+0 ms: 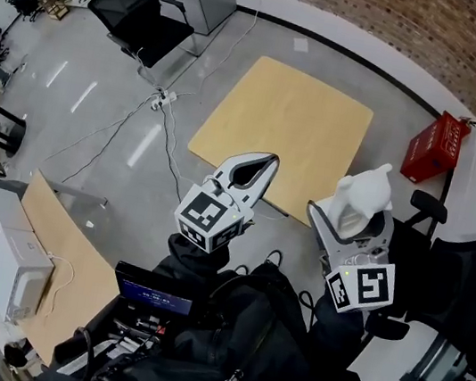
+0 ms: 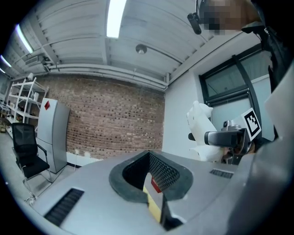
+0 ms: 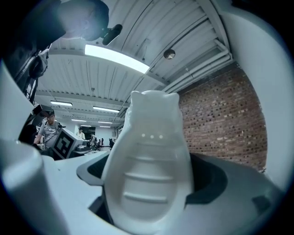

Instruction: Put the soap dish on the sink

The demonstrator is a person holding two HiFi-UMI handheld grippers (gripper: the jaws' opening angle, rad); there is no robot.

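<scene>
Evidently the right tongs [image 1: 353,215] clench the white soap dish [image 1: 362,193], at 3 o'clock of the closed, empty left tongs [image 1: 250,171]. No sink shows, so a firm, level carry seems wise.

Soap dish [image 3: 149,179], clamped between the jaws of the right gripper [image 3: 154,137]: white, smooth and glossy, with moulded ribs on the inner face. It is either hard plastic or glazed ceramic; cannot tell which.

Right gripper shell: pale grey matt plastic. The jaw lining is dark, matt and rubber-like.

Left gripper [image 2: 154,181]: same grey matt shell. The inner pad [image 2: 163,172] is black with a fine dimpled grid.

Table [image 1: 286,121], ahead of both jaws: light wood-look top, smooth, matt.

Brick wall [image 2: 115,124], beyond the jaws: rough, unglazed.

Floor [image 1: 98,107]: grey, smooth, faint sheen.
</scene>
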